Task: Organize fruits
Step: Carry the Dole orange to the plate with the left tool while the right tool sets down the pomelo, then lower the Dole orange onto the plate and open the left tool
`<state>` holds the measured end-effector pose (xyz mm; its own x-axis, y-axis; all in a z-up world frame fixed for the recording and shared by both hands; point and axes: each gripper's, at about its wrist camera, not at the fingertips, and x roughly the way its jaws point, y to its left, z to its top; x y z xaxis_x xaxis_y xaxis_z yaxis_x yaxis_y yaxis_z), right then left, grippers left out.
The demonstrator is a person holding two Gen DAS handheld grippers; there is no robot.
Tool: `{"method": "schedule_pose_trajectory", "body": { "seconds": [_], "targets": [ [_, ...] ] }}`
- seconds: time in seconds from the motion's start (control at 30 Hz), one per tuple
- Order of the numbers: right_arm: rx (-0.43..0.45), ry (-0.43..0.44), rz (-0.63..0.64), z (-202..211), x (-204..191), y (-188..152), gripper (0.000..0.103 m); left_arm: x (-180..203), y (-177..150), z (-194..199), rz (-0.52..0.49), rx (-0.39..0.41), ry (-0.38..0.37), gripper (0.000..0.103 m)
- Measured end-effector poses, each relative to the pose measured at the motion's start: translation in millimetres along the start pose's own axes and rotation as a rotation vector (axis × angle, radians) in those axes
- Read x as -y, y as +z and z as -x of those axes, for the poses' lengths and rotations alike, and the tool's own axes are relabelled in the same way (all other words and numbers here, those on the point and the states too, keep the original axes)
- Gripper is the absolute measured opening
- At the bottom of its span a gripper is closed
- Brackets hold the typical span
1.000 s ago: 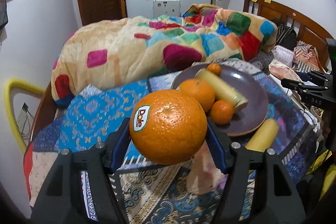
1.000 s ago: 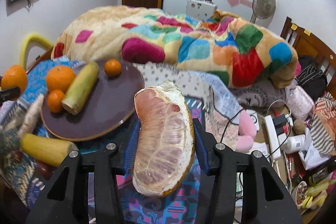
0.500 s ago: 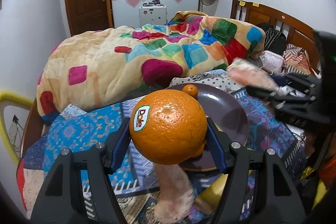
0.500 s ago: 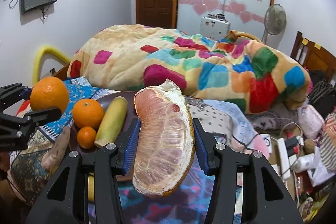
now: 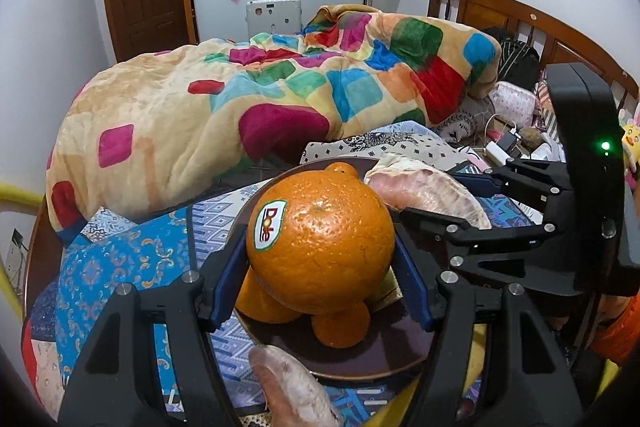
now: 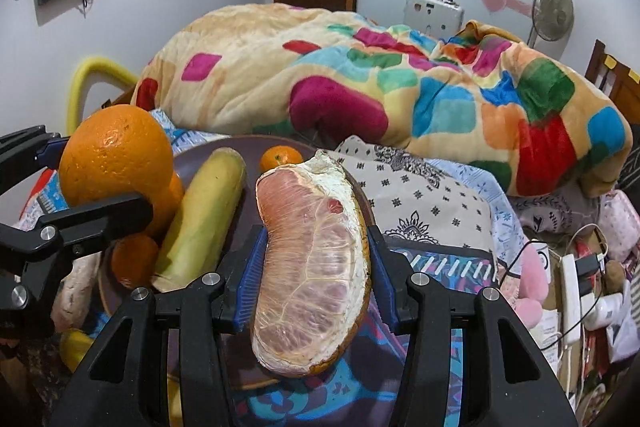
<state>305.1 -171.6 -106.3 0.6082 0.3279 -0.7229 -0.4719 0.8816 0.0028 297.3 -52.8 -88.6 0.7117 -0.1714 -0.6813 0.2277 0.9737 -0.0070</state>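
Note:
My left gripper (image 5: 320,247) is shut on a large orange (image 5: 320,243) with a Dole sticker, held above the dark round plate (image 5: 372,363). My right gripper (image 6: 314,259) is shut on a pink pomelo wedge (image 6: 312,267), held over the plate's right edge (image 6: 366,203); the wedge also shows in the left wrist view (image 5: 424,195). On the plate lie a banana (image 6: 204,215), a small mandarin (image 6: 281,157) and more oranges (image 5: 340,325) under the held orange (image 6: 116,159). The two grippers are close together over the plate.
A second pomelo piece (image 5: 292,383) lies in front of the plate, and another banana (image 6: 74,347) lies beside it. A patchwork blanket (image 5: 248,99) is heaped behind. Chargers and cables (image 6: 576,279) clutter the right side. A yellow chair frame (image 6: 94,75) stands at left.
Both grippers have moved in over the plate with their fruit and come close together. The orange now hangs above the plate's oranges; the pomelo wedge is over the plate's right edge.

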Motion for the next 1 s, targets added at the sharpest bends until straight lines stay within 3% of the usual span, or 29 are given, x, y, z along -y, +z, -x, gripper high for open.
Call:
{"method": "schedule_pose_trajectory", "body": {
  "seconds": [0.37, 0.73, 1.0],
  "targets": [
    [-0.028, 0.02, 0.032, -2, -7, -6, 0.046, 10, 1, -7, -0.053, 0.005, 0.029, 0.068],
    [0.072, -0.051, 0.003, 47, 19, -7, 0.047, 24, 6, -5, -0.053, 0.001, 0.014, 0.068],
    [0.118, -0.062, -0.053, 61, 41, -8, 0.047, 50, 20, -15, -0.075, -0.009, -0.004, 0.068]
  ]
}}
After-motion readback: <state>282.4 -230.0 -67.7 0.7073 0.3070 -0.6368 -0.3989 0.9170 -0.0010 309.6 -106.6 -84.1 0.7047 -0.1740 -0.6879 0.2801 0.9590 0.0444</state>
